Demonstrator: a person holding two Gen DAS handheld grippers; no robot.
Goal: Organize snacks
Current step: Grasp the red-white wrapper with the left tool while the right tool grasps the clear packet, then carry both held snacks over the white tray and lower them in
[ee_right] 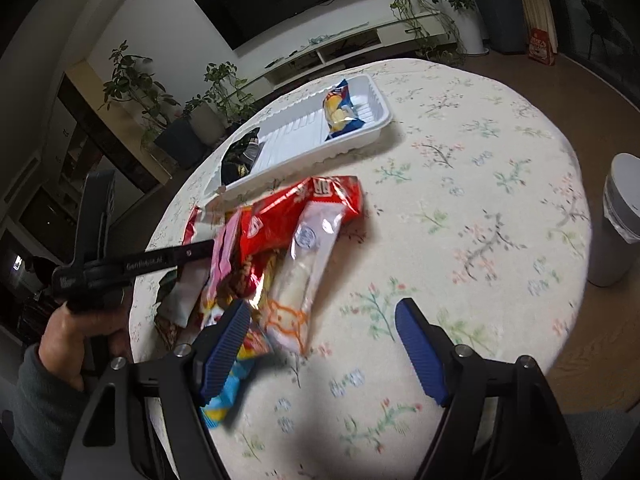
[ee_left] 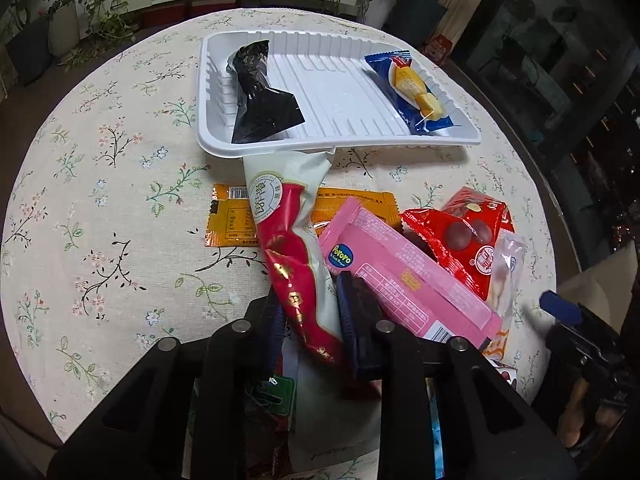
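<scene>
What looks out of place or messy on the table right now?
The loose snacks: a pink pack, orange pack and red bag lie overlapped in a heap in front of the tray, which holds only two. The left gripper is shut on a red-and-white pack.

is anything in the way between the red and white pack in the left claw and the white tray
Nothing visible blocks it. The left claw is shut on the red and white pack, whose far end already reaches the white tray rim. The tray's middle is bare.
</scene>
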